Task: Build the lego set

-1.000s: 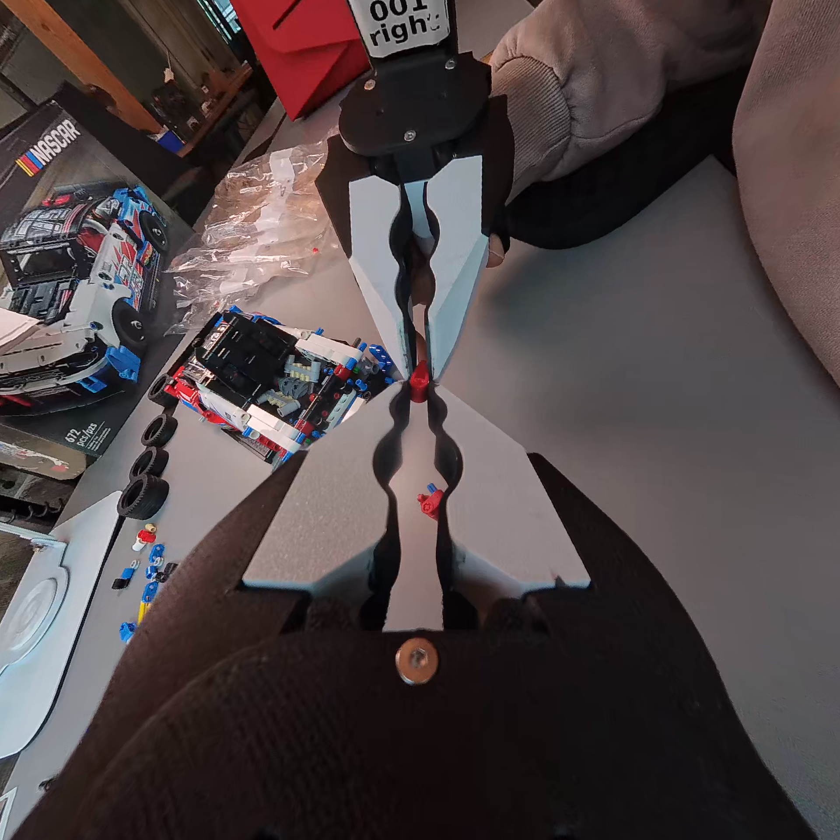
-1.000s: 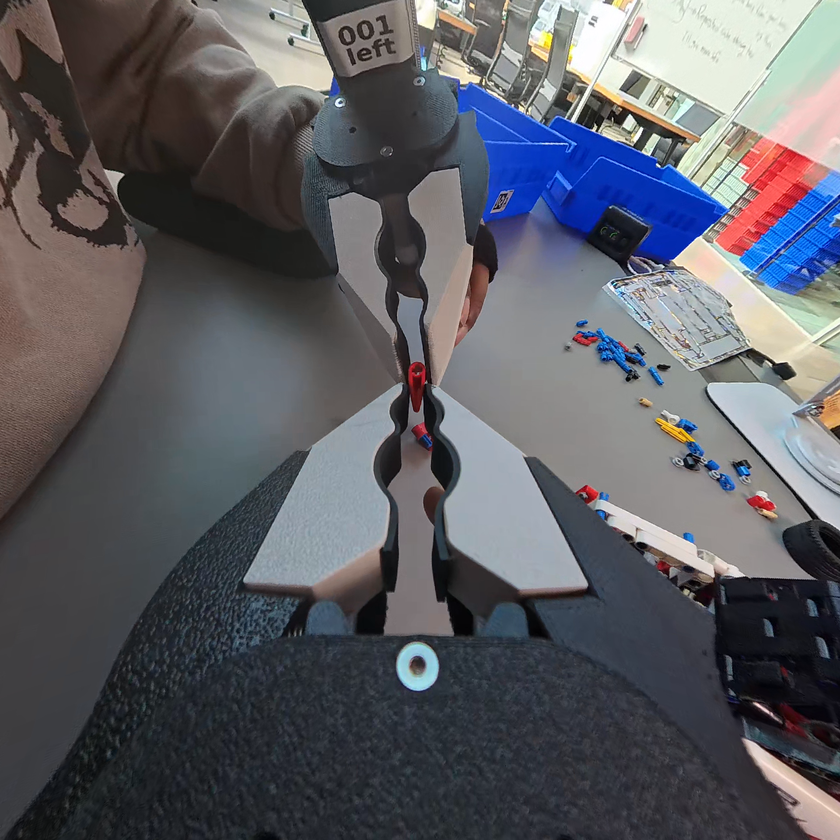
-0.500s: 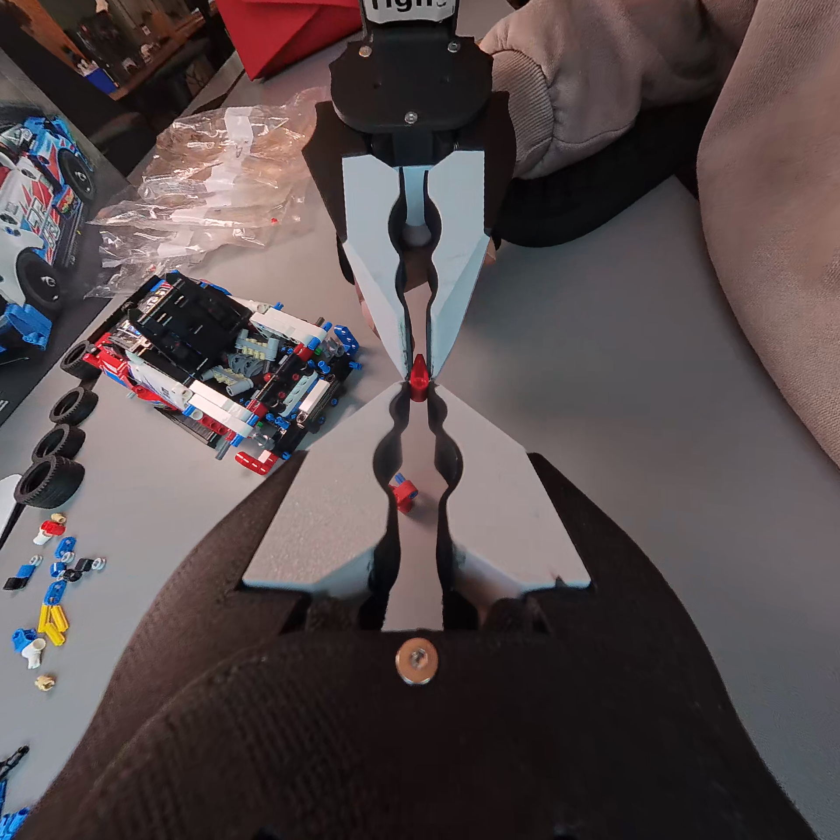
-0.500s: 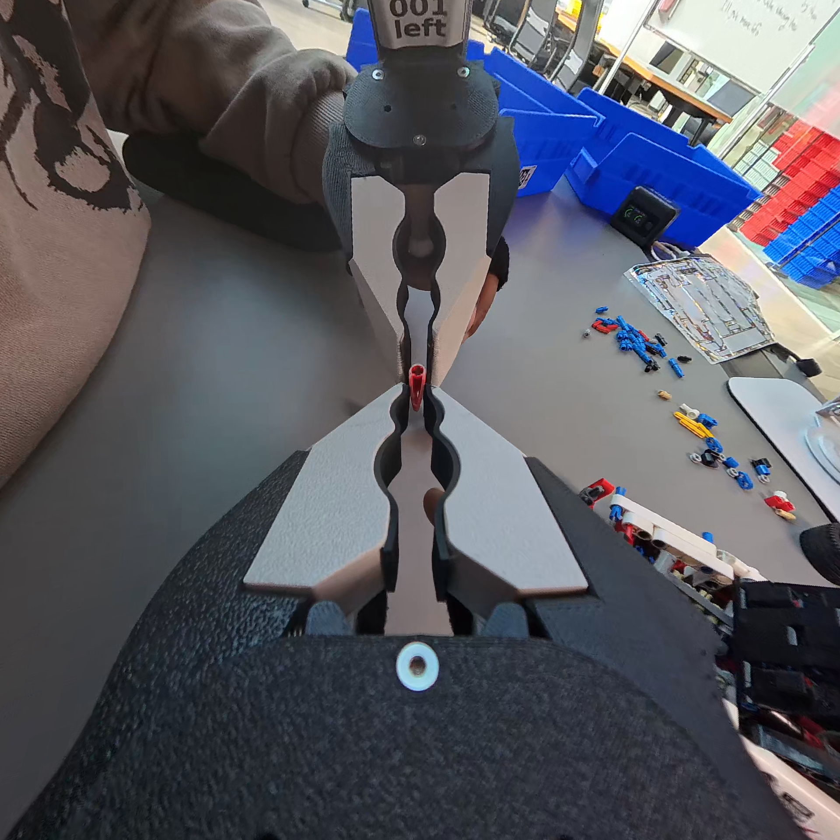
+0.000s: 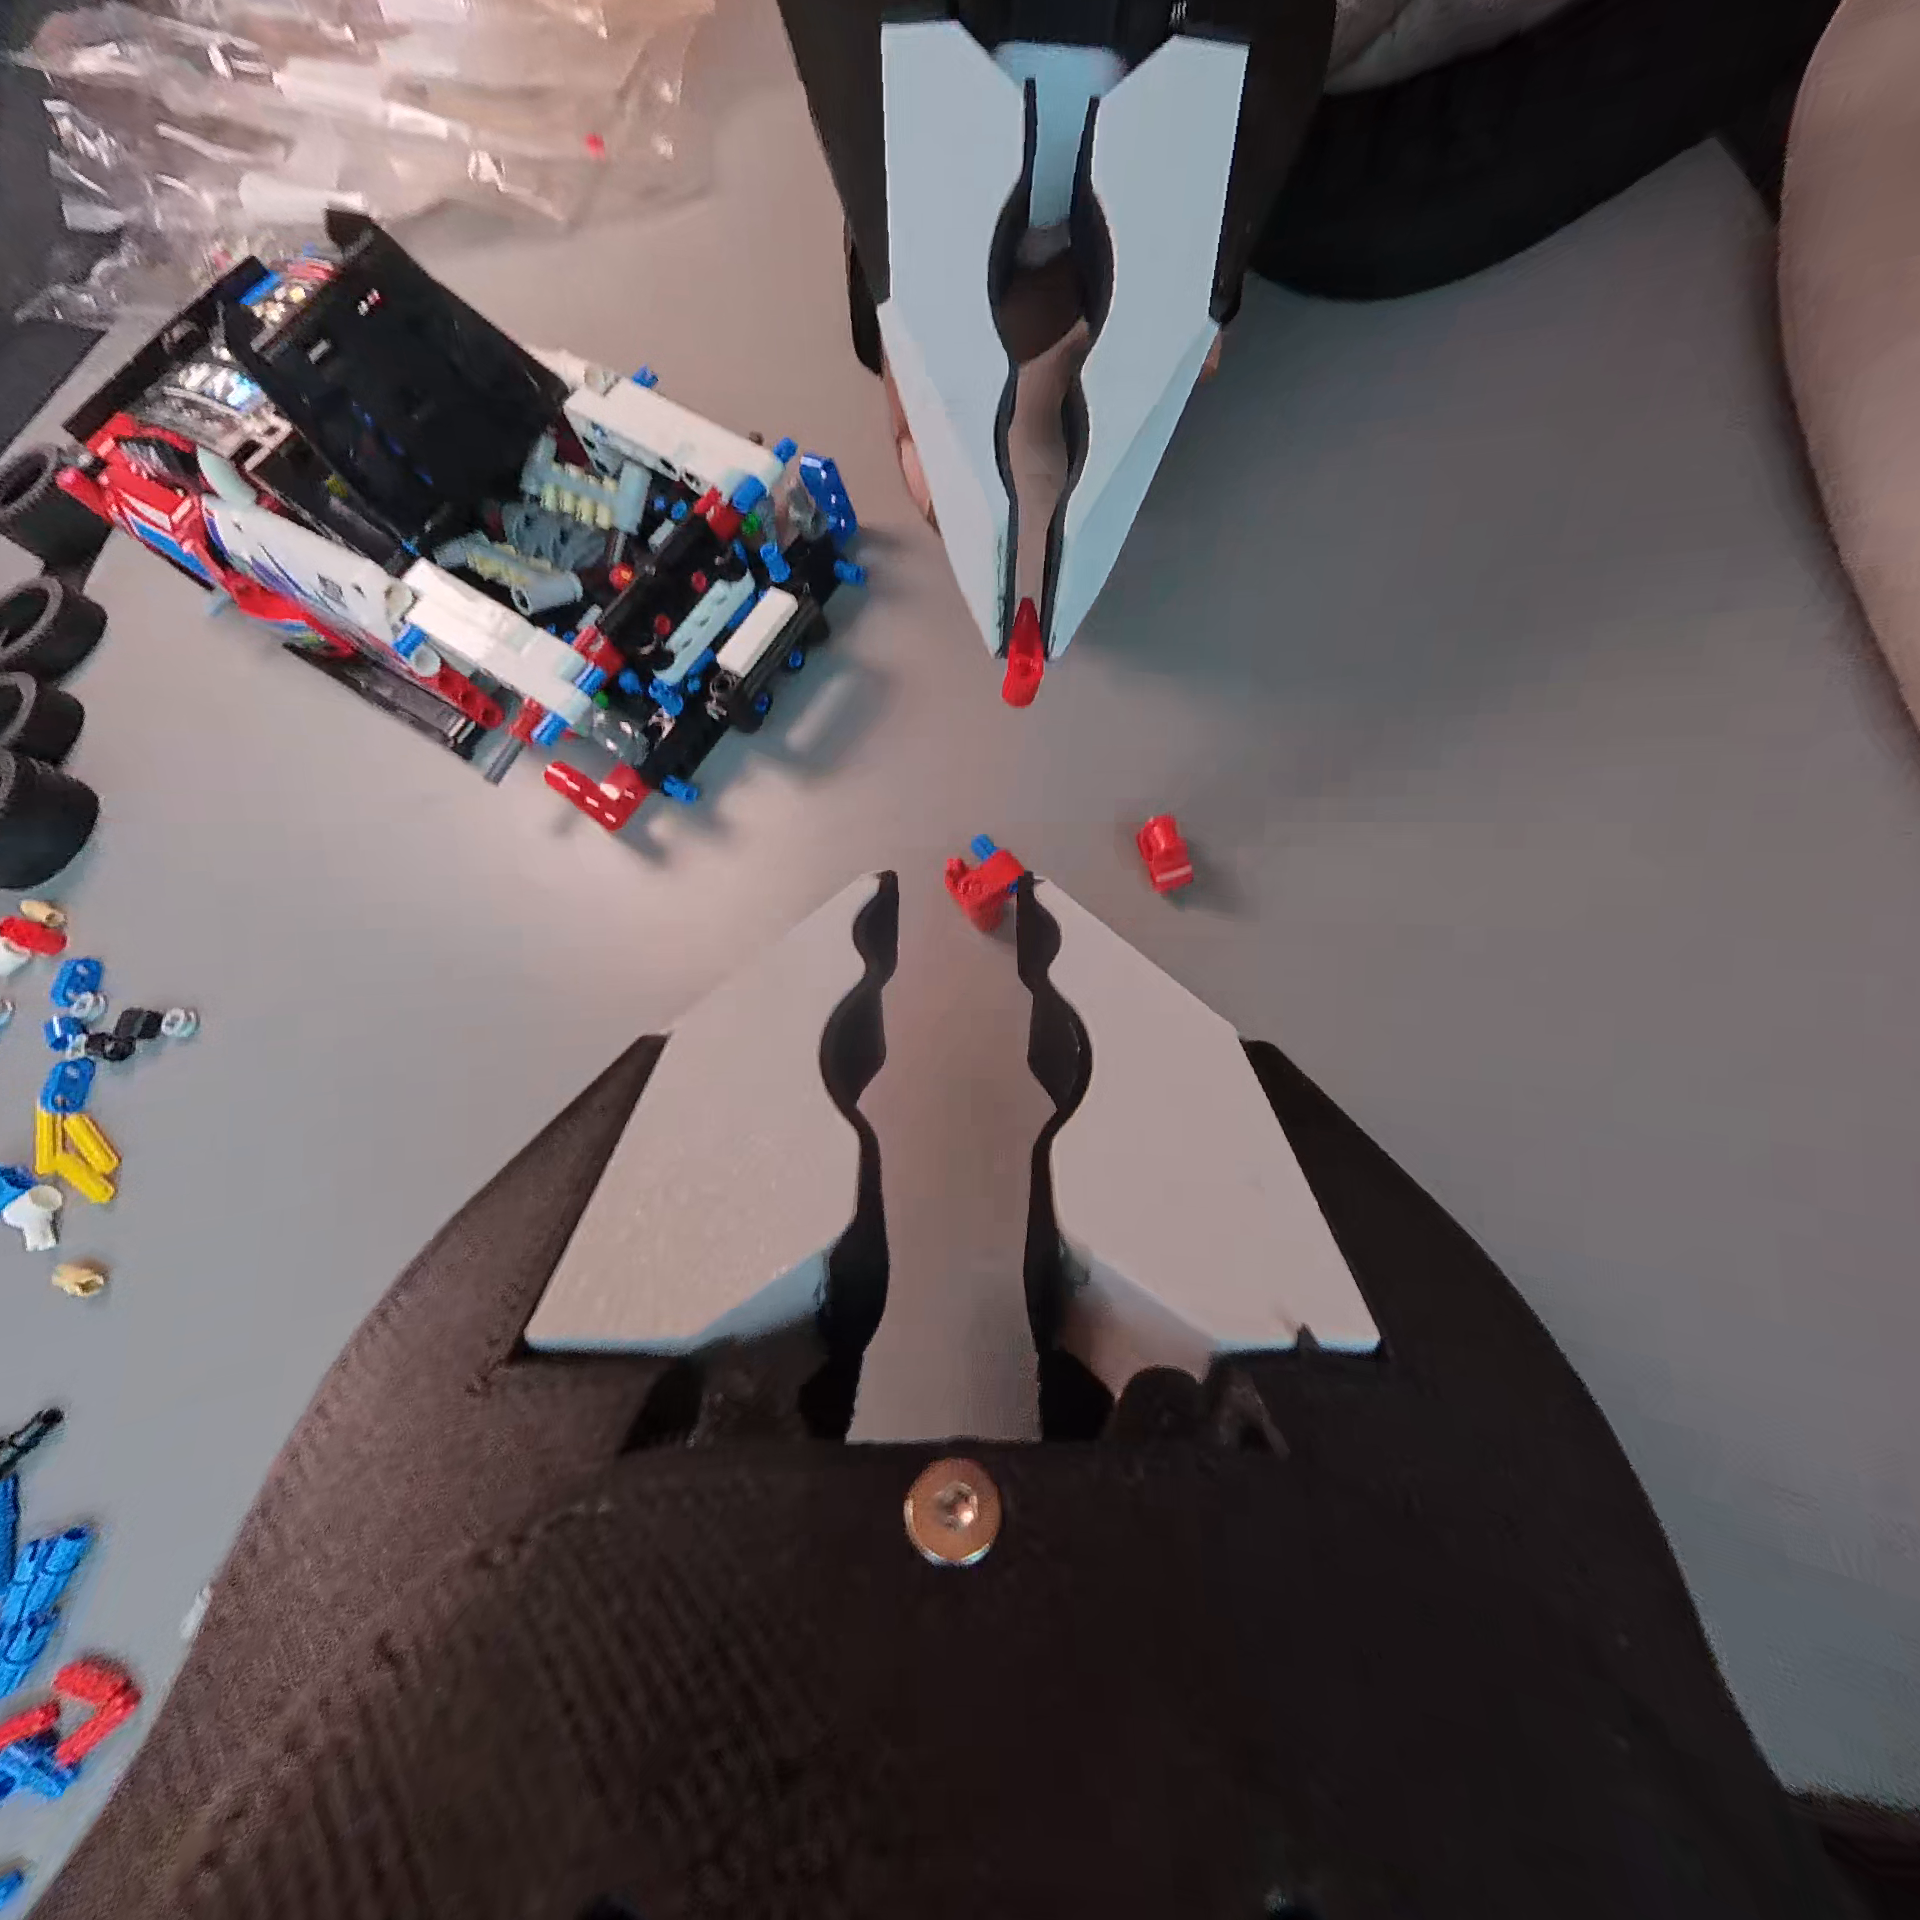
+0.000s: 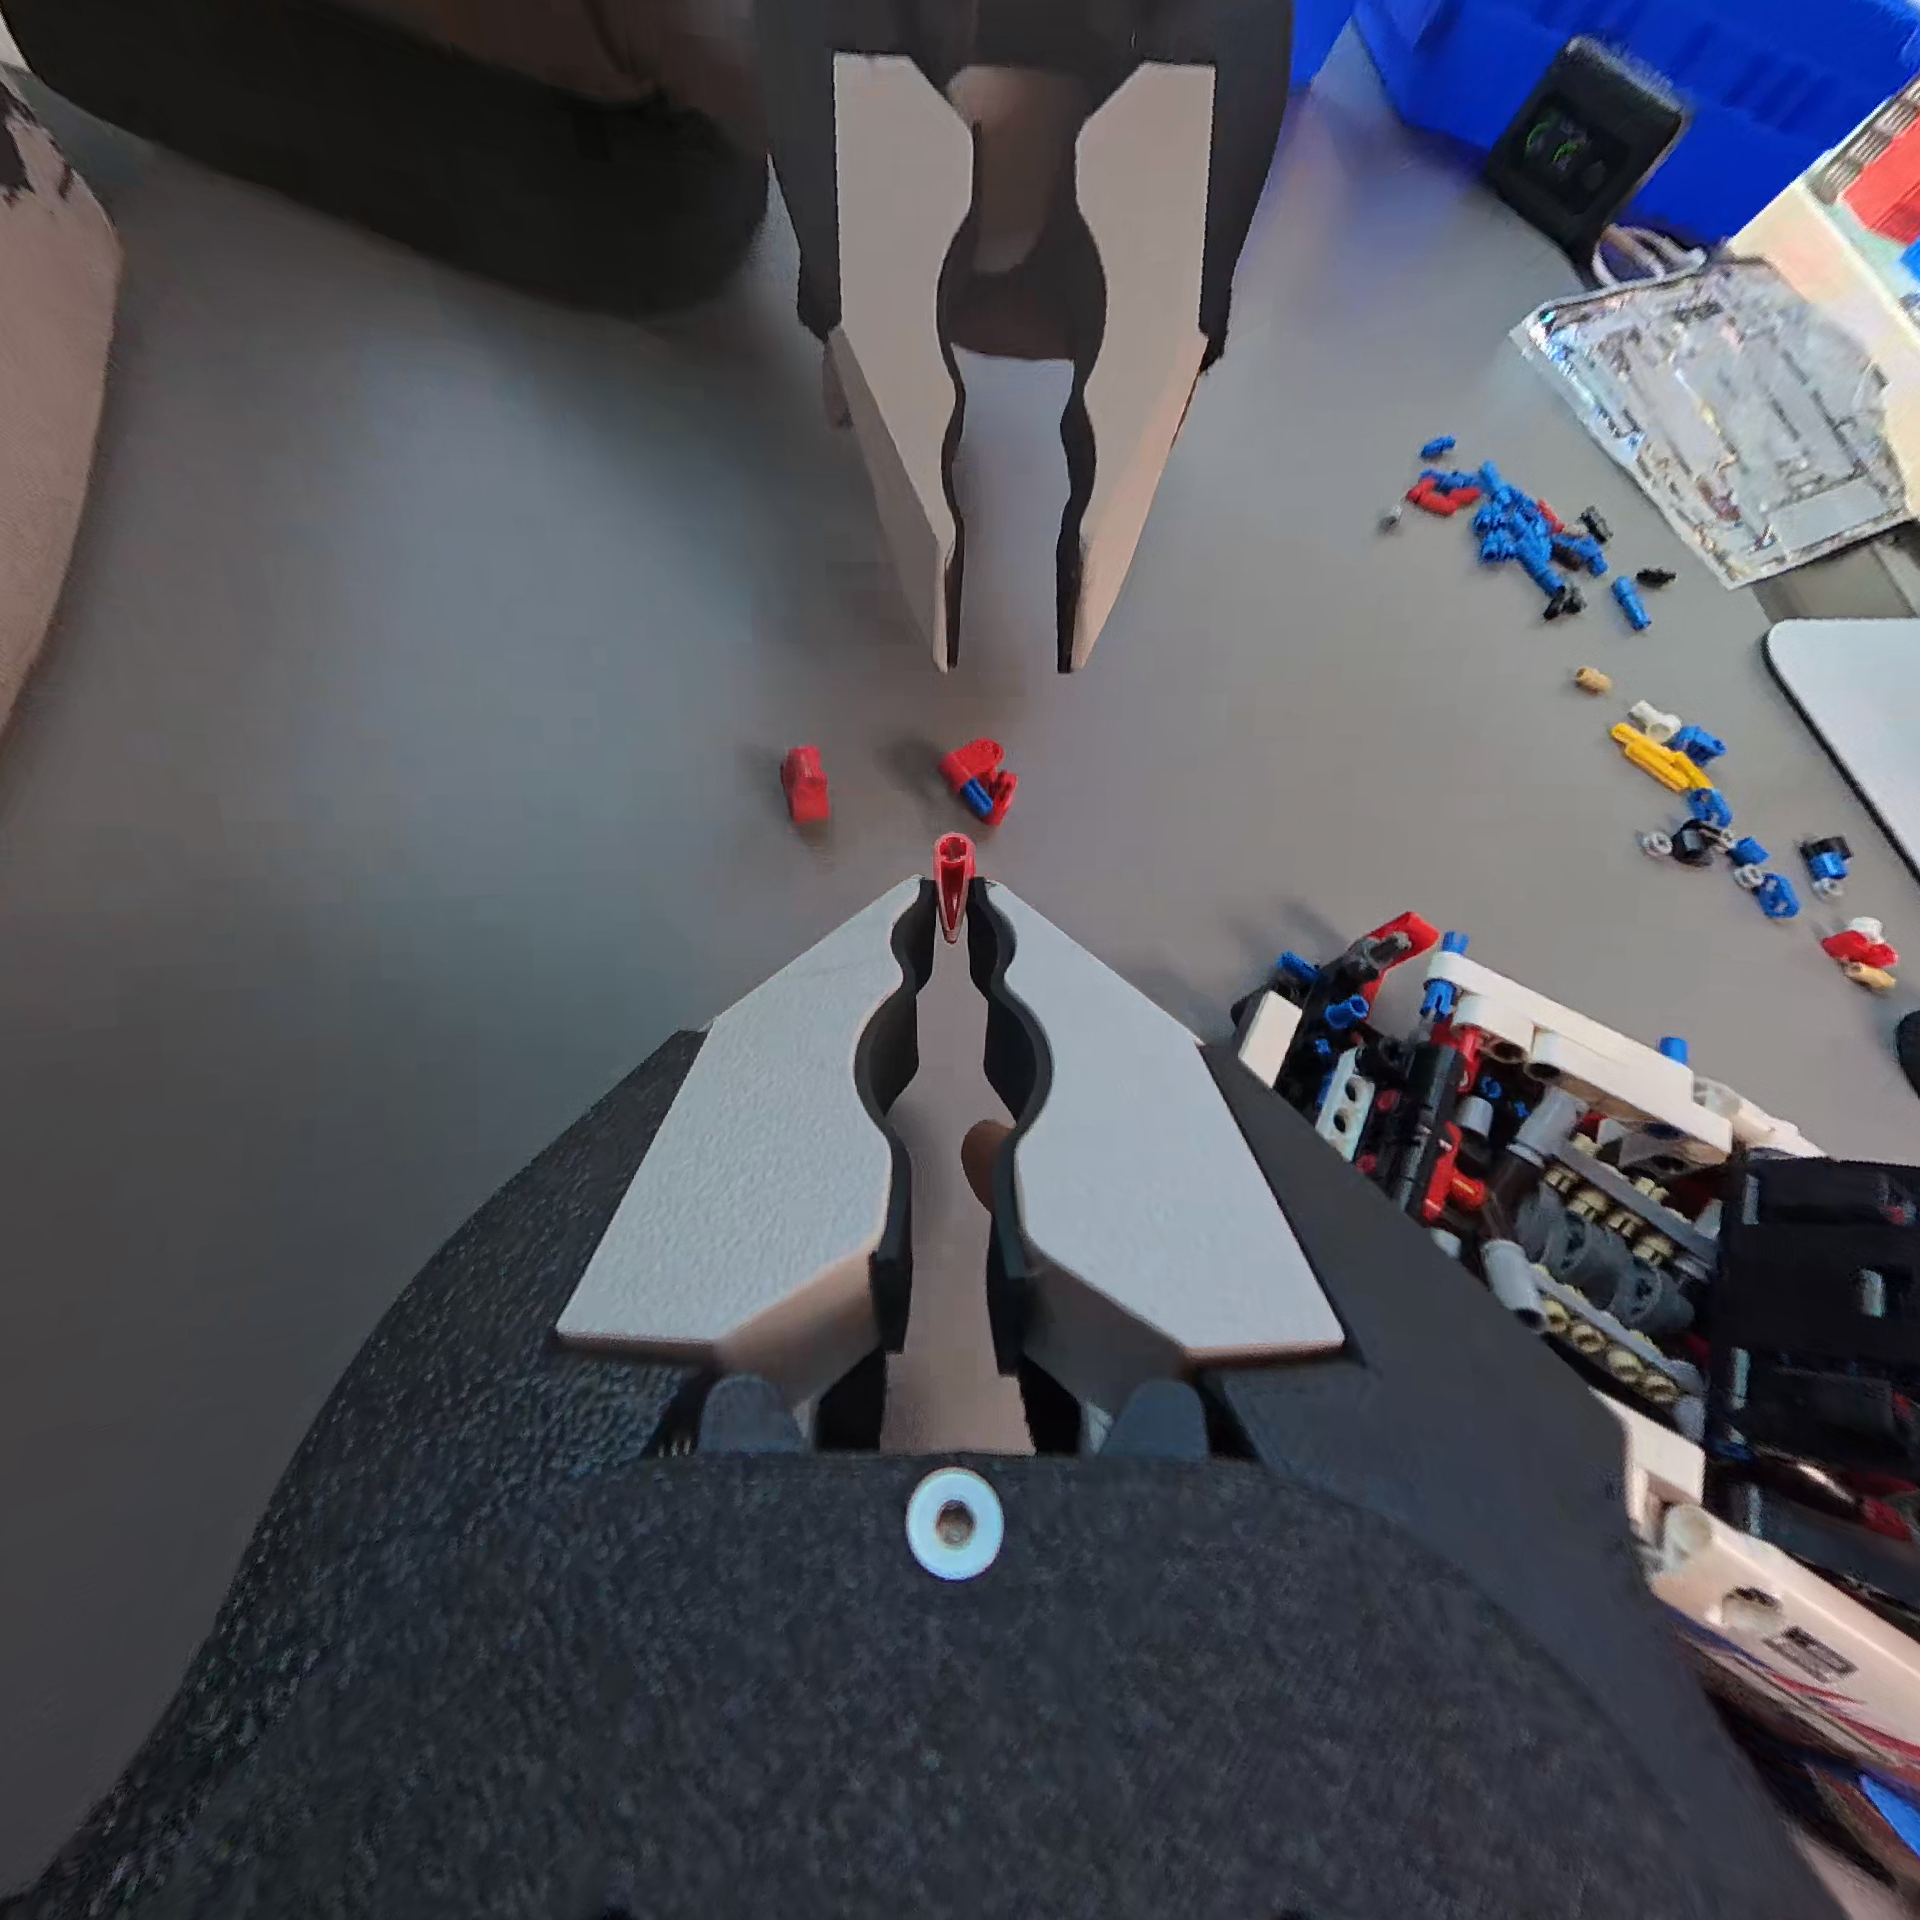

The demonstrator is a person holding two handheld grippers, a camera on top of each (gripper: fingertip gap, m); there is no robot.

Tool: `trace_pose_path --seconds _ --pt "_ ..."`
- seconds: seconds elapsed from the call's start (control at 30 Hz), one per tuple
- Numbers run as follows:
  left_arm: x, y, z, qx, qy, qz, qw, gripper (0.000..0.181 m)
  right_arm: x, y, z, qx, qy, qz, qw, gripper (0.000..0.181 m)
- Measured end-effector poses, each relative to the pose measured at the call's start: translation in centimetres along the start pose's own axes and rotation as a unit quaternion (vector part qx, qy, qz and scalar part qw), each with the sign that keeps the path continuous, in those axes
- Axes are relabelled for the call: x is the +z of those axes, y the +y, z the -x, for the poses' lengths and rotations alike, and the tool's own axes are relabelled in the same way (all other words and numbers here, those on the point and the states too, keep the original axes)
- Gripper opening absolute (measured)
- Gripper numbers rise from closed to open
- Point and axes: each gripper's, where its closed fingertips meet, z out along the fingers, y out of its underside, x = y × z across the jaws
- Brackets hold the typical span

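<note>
Lego car [image 5: 468, 540], part-built, sits upper left of left wrist view on grey table [image 5: 1455, 831], lower right in right wrist view. Right gripper [image 6: 951, 883] at frame centre, fingers pinching small red pin [image 6: 950, 873] at tips, pointing toward left gripper. Left gripper [image 5: 951, 883] faces it from opposite side, fingers spread, nothing between them. Red-blue connector [image 5: 982, 883] lies just beside its right fingertip; red brick [image 5: 1164, 854] near, to the right. Black tyres [image 5: 42, 727] at left edge. Loose blue and yellow pieces [image 6: 1527, 530] scattered upper right of right view, beside instruction sheet [image 6: 1714, 416].
</note>
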Motion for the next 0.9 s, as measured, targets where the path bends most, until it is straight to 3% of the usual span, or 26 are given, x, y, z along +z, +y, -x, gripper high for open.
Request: trace_pose_path --seconds 0.1,0.3,0.4,0.9 --pt "1.1 1.5 -0.5 0.003 0.01 0.035 0.999 0.024 0.4 1.5 0.3 -0.008 -0.005 0.049 0.999 0.003" --pt "2.2 1.6 -0.9 -0.024 0.026 0.039 0.999 0.028 0.6 2.3 0.7 0.022 -0.017 0.106 0.994 0.003" --pt "2.5 1.5 -0.7 -0.034 0.019 0.041 0.998 0.021 0.6 2.6 0.8 0.051 -0.024 0.132 0.99 0.003" --pt "2.3 0.5 -1.3 -0.022 0.03 0.01 0.999 0.009 0.6 2.9 0.8 0.067 -0.025 0.16 0.984 0.007"
